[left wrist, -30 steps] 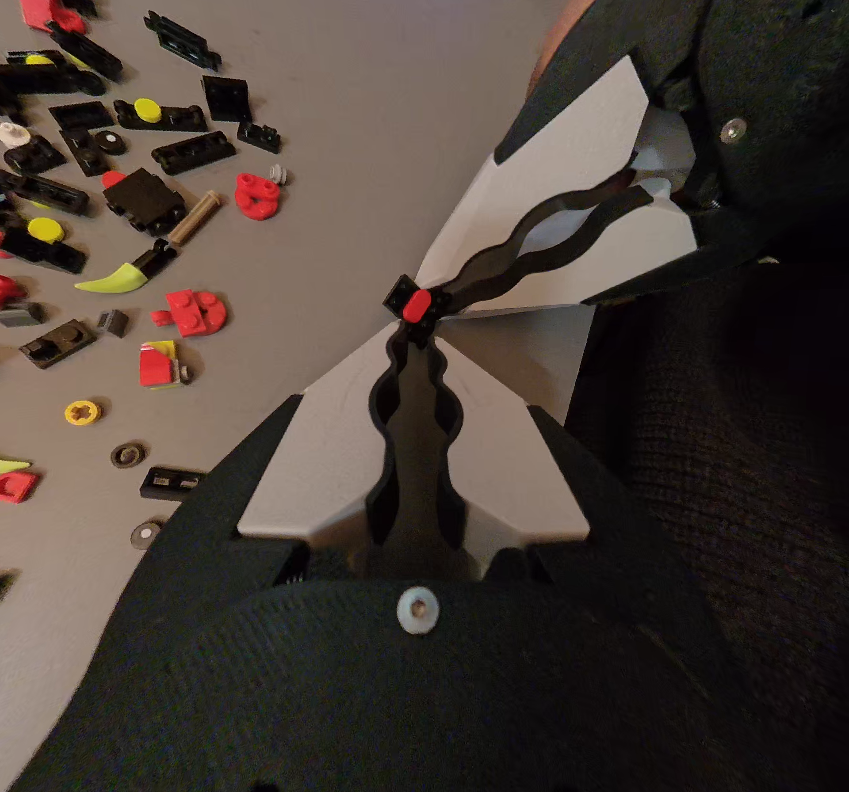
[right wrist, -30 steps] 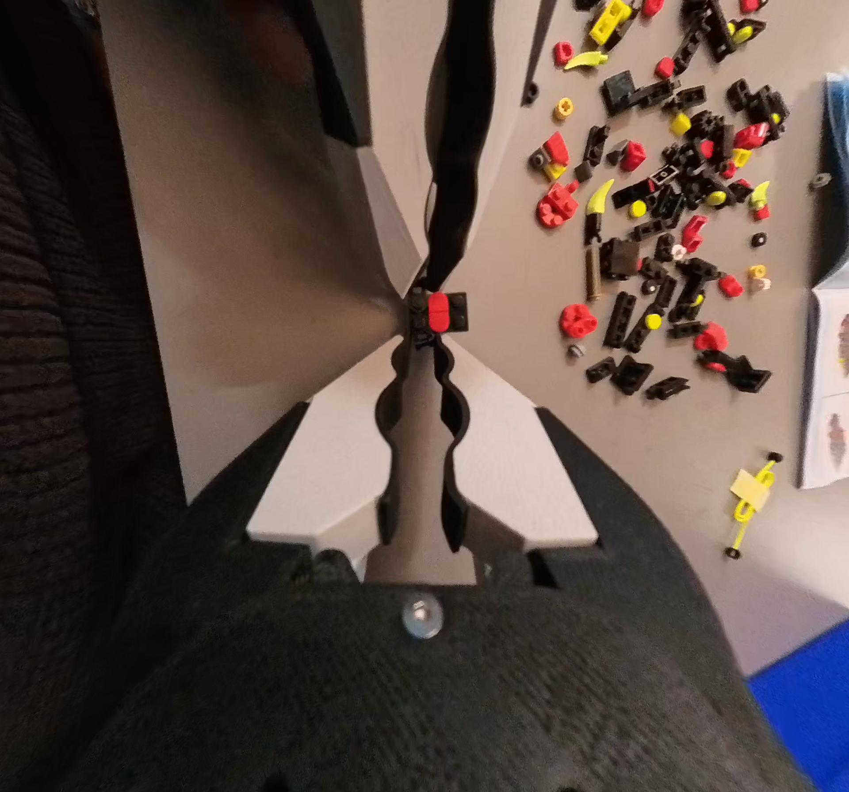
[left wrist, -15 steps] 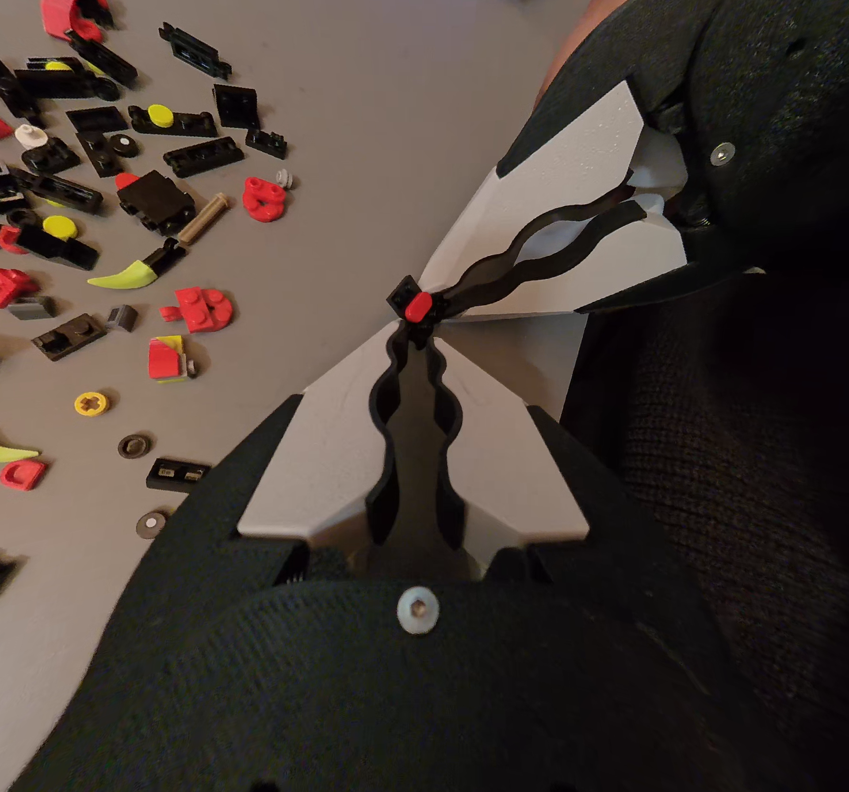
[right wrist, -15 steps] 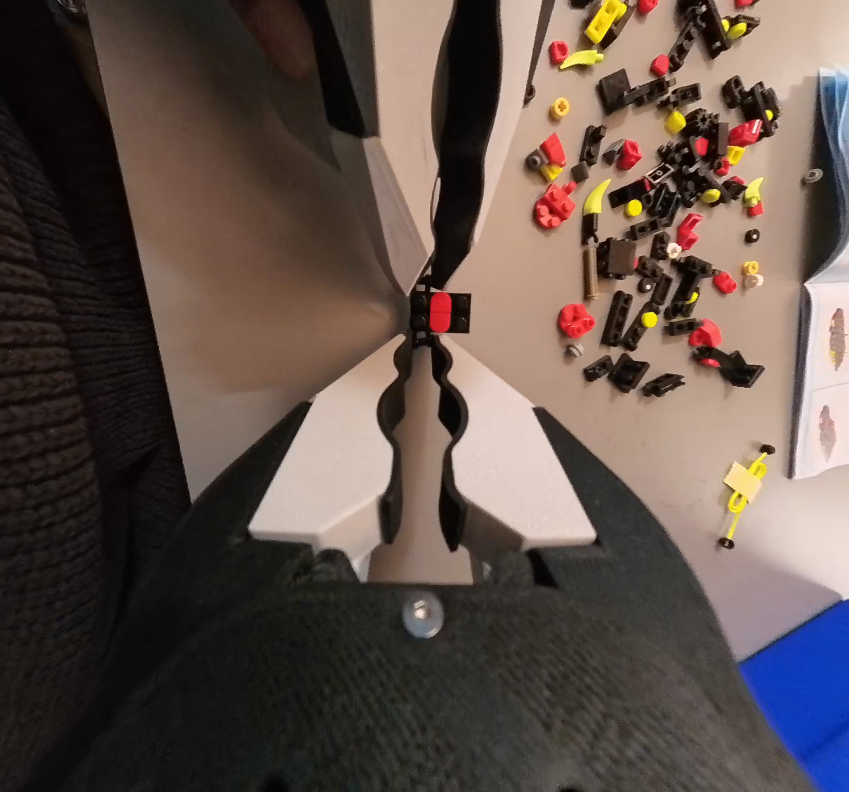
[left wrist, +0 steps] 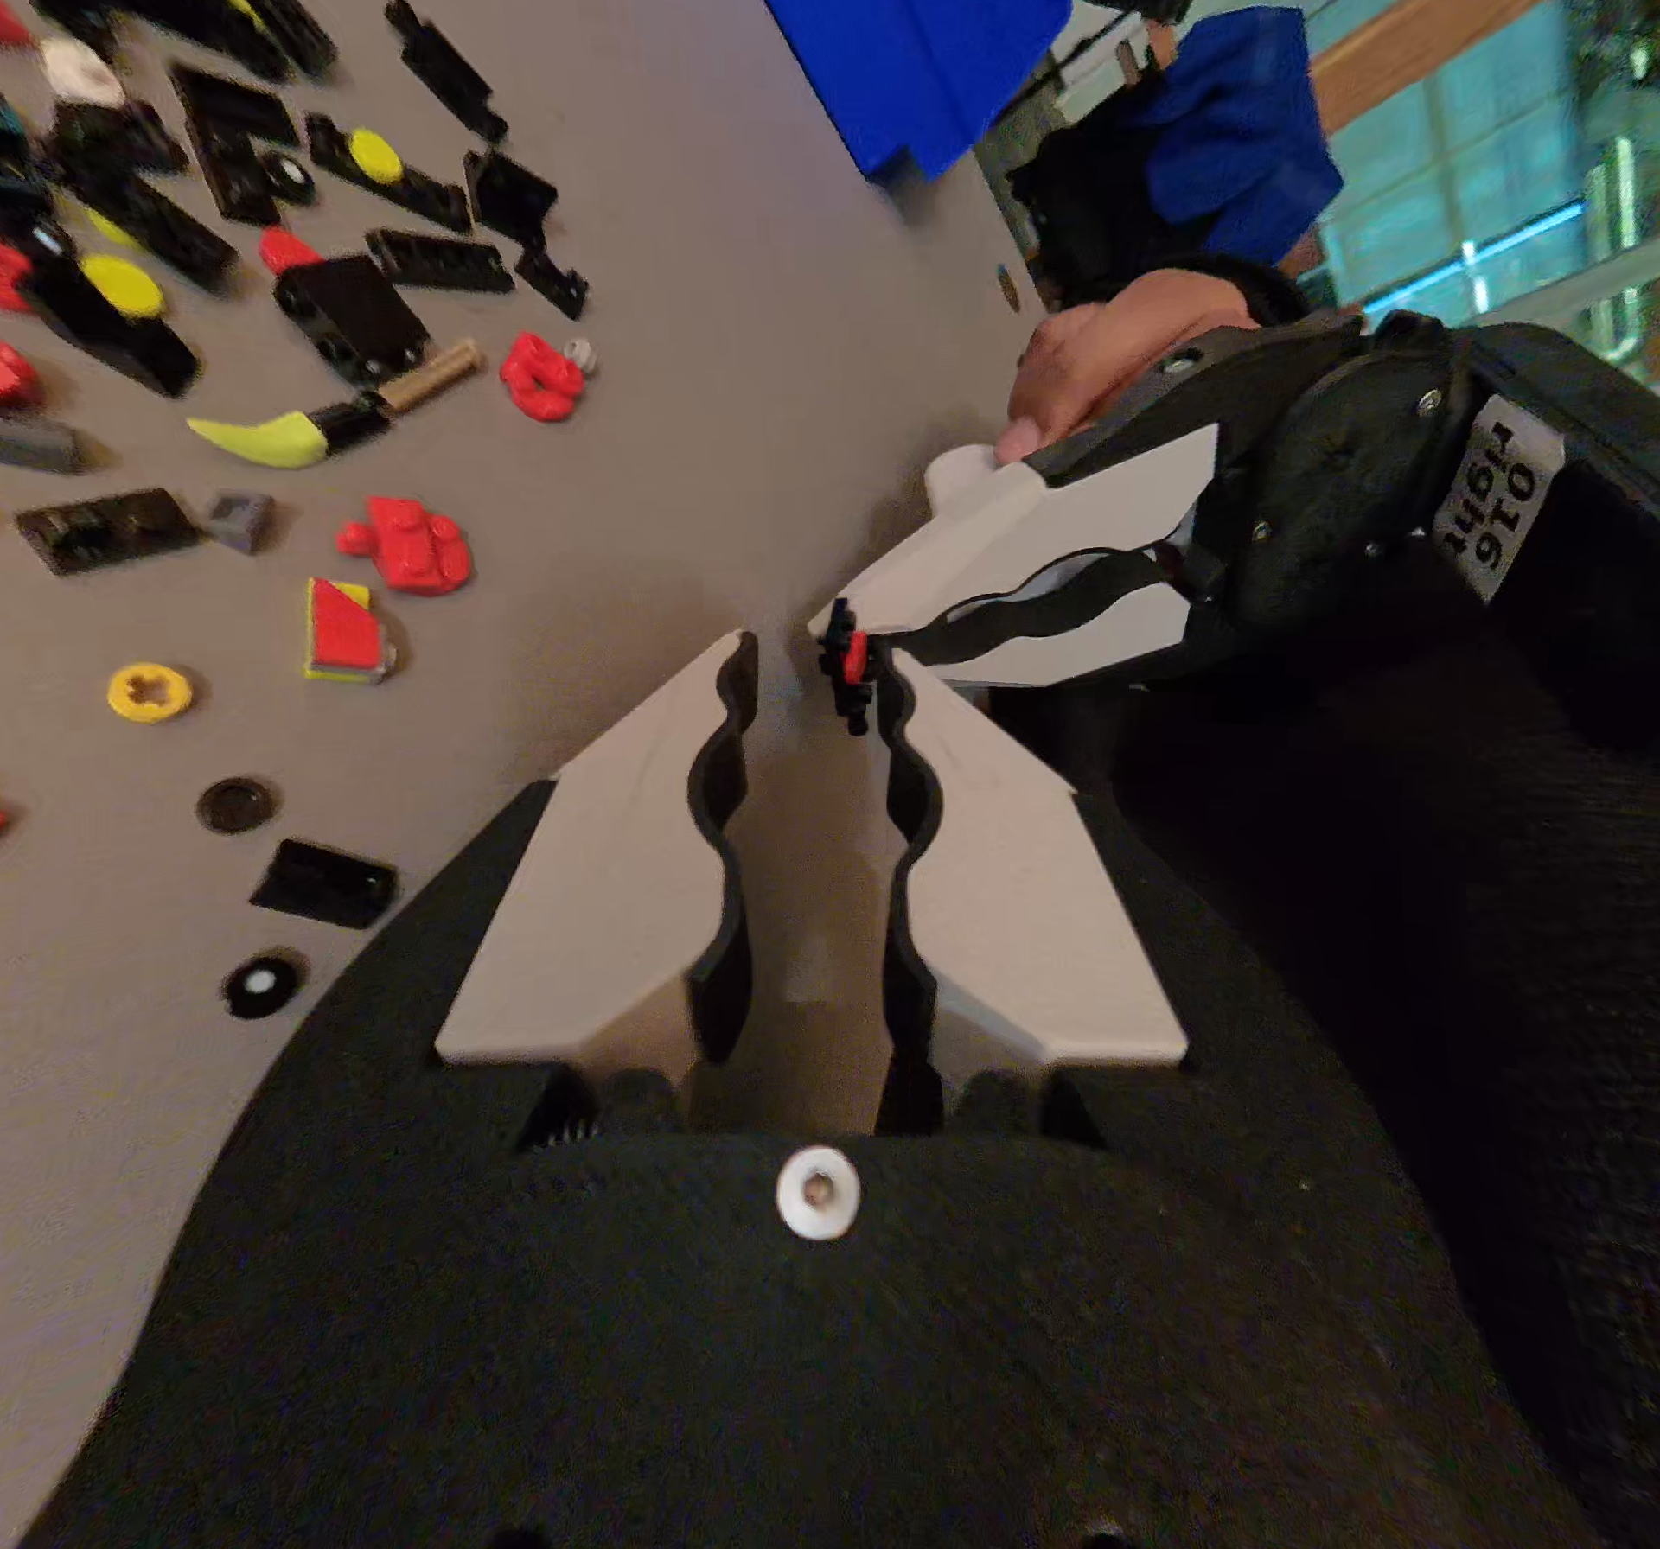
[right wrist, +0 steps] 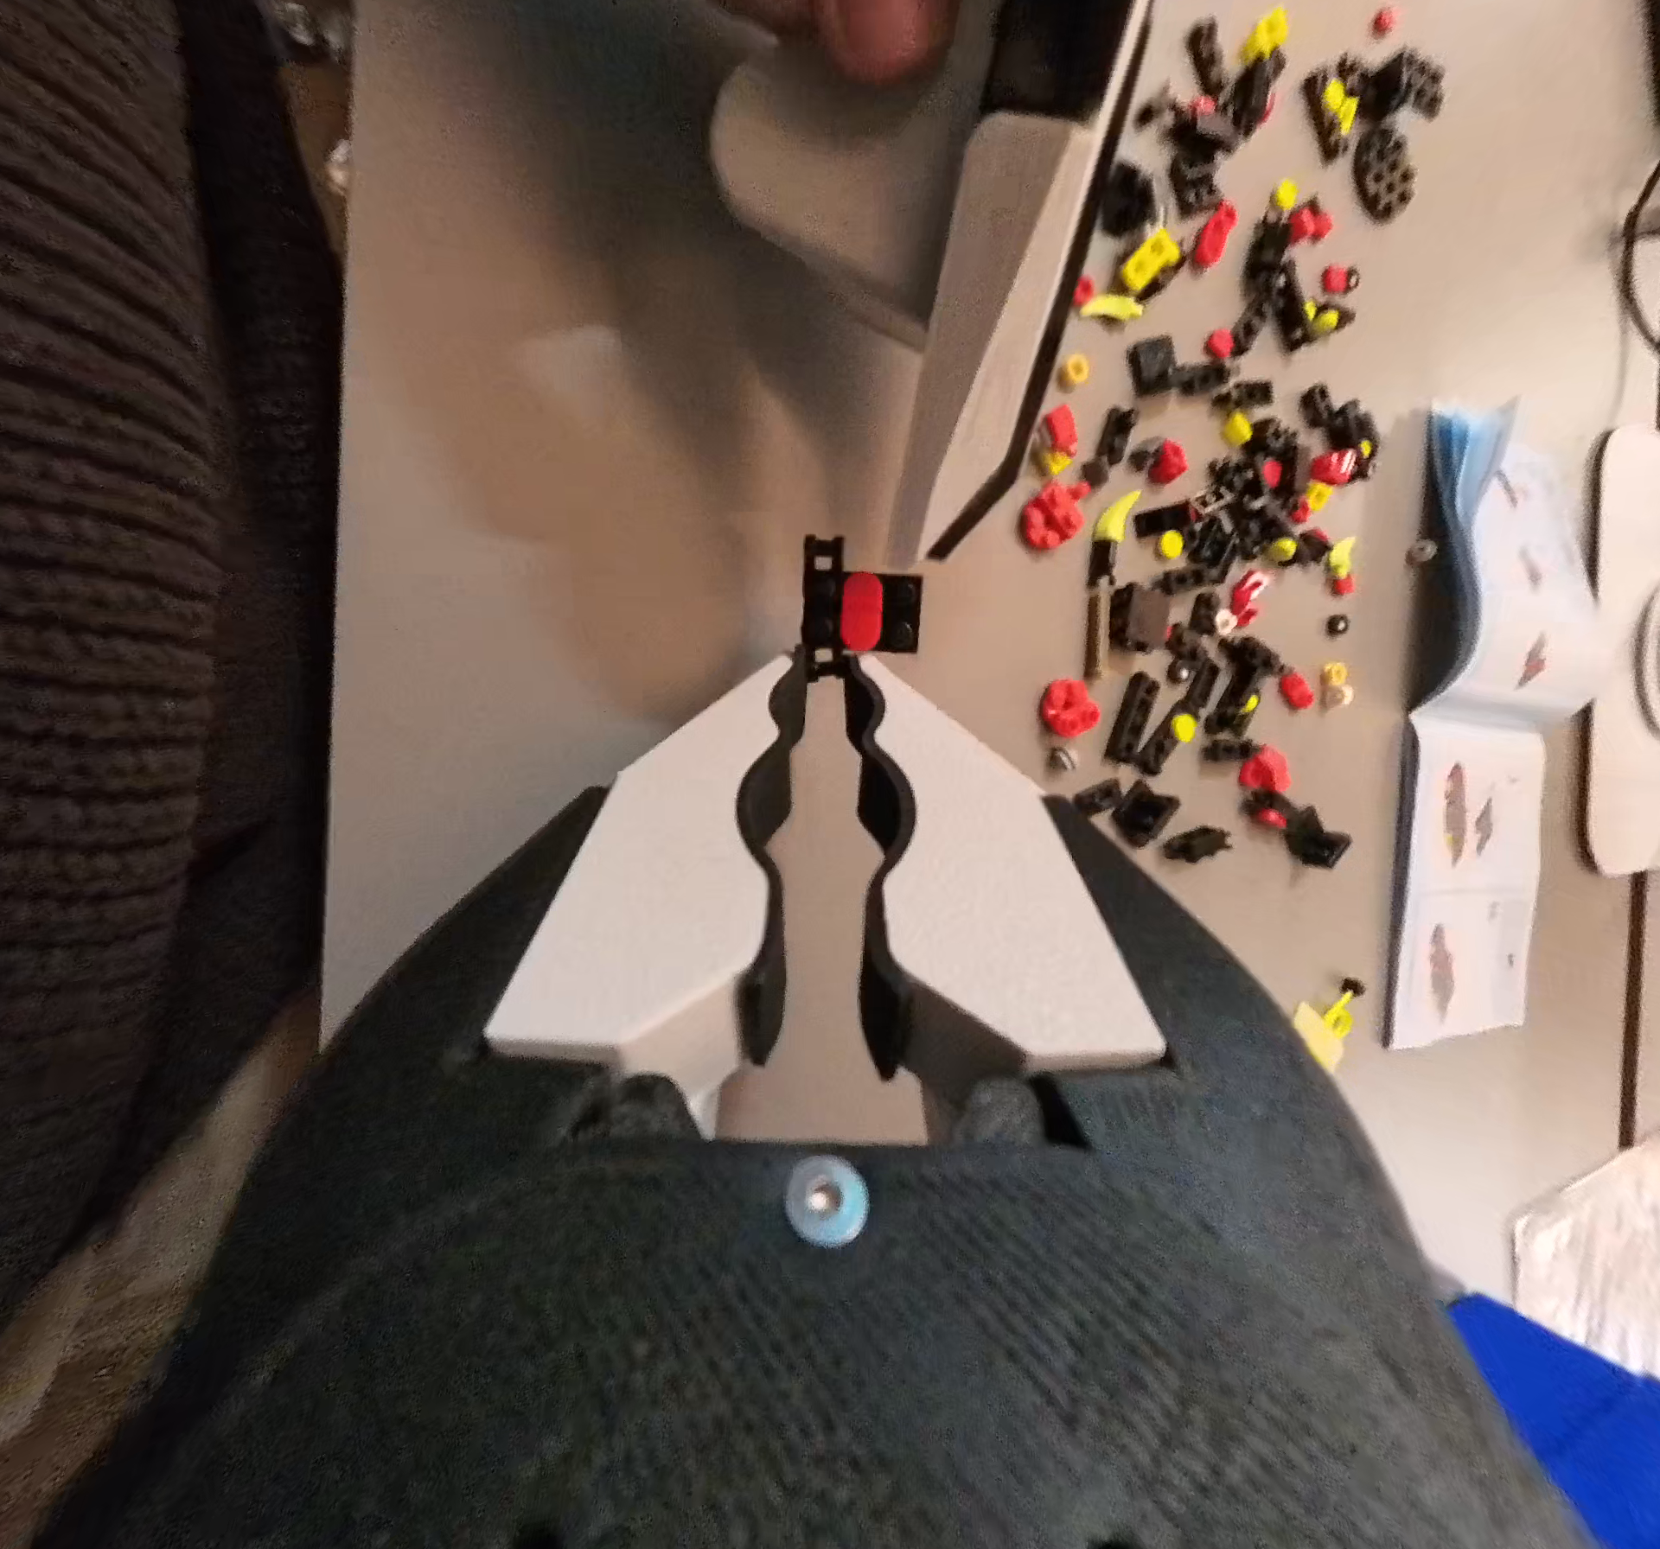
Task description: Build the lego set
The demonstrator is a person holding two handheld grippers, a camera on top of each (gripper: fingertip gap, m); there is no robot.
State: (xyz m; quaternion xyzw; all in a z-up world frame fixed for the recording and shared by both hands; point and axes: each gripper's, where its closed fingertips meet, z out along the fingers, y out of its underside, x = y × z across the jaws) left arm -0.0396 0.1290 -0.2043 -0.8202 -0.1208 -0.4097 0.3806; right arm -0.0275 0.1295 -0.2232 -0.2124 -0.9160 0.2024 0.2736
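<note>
A small black brick assembly [right wrist: 860, 606] topped by a red rounded tile is pinched at its near end between the narrowed fingertips of the right gripper [right wrist: 825, 669], both pads pressing on its black clip end; its long axis runs forward from those fingers, with a black plate jutting out to the right. In the left wrist view the same assembly [left wrist: 849, 669] lies just beside the right-hand finger [left wrist: 907, 725] of the left gripper [left wrist: 813, 666], whose jaws stand apart with bare table showing between them; the other pad is clear of the piece, so the left gripper grips nothing. The right gripper [left wrist: 876, 653] enters that view from the right, a person's hand [left wrist: 1105, 356] on its body. Loose black, red and yellow bricks [left wrist: 269, 266] are scattered on the grey table [left wrist: 719, 320] to the left. A blue bin [left wrist: 907, 6] stands at the far edge; its contents are not visible. An open booklet [right wrist: 1473, 698] lies beyond the brick scatter.
</note>
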